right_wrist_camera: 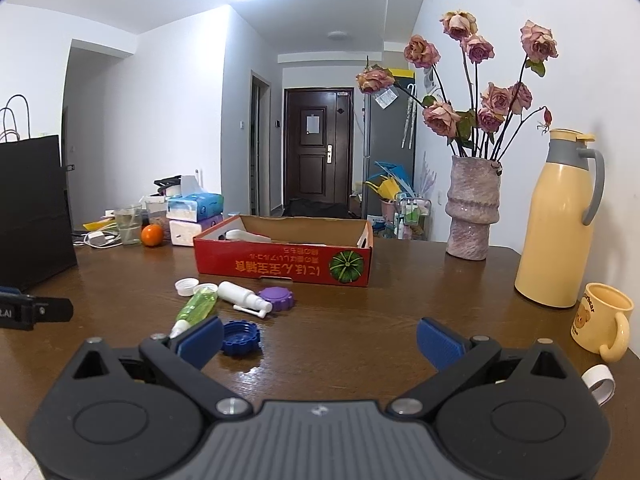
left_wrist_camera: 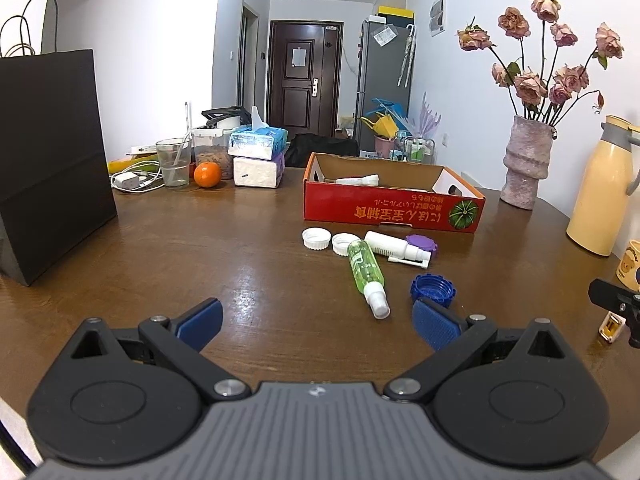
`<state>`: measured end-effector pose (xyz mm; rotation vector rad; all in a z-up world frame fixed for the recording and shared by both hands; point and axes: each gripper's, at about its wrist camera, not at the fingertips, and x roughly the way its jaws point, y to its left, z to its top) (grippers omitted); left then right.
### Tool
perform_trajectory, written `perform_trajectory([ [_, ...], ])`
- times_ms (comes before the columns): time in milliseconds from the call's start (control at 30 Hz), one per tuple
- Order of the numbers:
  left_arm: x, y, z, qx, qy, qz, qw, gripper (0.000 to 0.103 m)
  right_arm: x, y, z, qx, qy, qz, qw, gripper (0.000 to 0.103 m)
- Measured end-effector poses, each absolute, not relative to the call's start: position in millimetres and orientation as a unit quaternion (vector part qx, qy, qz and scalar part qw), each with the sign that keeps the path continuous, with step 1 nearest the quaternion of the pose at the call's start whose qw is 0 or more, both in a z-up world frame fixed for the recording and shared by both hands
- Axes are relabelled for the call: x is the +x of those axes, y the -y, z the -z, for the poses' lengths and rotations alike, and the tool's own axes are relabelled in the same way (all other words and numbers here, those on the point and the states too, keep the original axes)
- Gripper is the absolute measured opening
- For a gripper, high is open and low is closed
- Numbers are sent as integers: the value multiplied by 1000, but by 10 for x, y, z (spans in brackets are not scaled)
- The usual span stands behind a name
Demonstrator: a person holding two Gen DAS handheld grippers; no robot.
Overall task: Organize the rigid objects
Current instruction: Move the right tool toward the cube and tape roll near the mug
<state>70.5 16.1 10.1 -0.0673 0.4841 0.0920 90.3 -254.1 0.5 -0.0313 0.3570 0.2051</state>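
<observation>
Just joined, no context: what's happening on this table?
Tidying small items into the red box. Both grippers, left and right, hover open and empty above the table. One white bottle lies in the box; a green spray bottle, a white spray bottle, white caps, a purple cap and a blue cap lie outside.

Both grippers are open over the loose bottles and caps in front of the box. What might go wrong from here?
The green spray bottle lies on its side touching the white nozzle bottle, so pinching one may roll or nudge the other. The blue cap sits right at the left gripper finger and could get pushed away. The two white caps look low and may slip from the pads.
</observation>
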Motion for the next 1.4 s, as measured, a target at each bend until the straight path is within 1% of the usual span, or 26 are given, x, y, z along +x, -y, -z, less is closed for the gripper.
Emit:
perform_trajectory([
  [400,428,-161,-76,-31,-237,-40,970,103,633,2459,9,-15,-179,-109,978,103],
  [900,261,-148,-41,-26,-237,-35,970,103,509,2369,52,-17,-193,-109,975,103],
  [1400,401,-117,58,-24,-254,-28,967,103,610,2358,164,-23,-222,-87,971,103],
])
